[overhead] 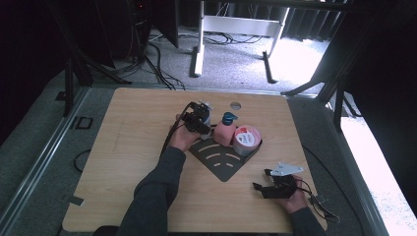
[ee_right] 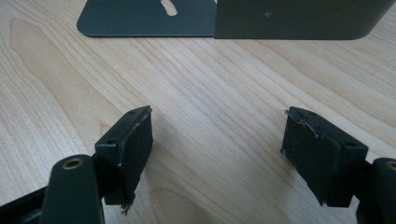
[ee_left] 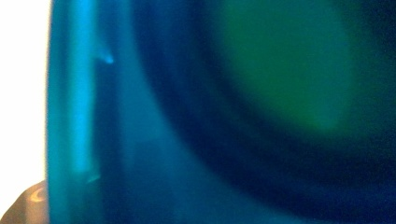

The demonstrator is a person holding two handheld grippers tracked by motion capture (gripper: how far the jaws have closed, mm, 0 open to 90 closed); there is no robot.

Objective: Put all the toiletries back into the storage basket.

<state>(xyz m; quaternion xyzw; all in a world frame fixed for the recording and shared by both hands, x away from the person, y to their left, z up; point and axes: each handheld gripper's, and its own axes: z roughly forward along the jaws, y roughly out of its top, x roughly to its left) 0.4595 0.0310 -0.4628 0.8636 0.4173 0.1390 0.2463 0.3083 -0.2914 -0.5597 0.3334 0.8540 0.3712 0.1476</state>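
- The left gripper [overhead: 199, 118] is seen in the high view at the far left corner of a dark corner-shaped rack [overhead: 223, 160] on the wooden table [overhead: 128, 147], held by the person's left hand [overhead: 183, 137].
- Something pale and partly hidden [overhead: 206, 117] is met by the front of this gripper, just left of a pink bottle with a blue cap [overhead: 225, 130]; what it is cannot be told.
- In the left gripper view, a blurred blue and green surface [ee_left: 210, 116] is pressed right up to the camera, and it cannot be told whether the jaws are spread or closed.
- The pink bottle is stood upright on the rack, touching or just beside a round container with a pink and white lid [overhead: 246, 139] at its right.
- The right gripper [overhead: 268, 183] is held low over the table near the right front edge, well apart from the rack's contents.
- In the right gripper view, its jaws are seen spread wide with bare wood between them; nothing is pinched.
- The rack's flat base [ee_right: 140, 18] and upright wall [ee_right: 299, 18] are seen beyond the jaws.
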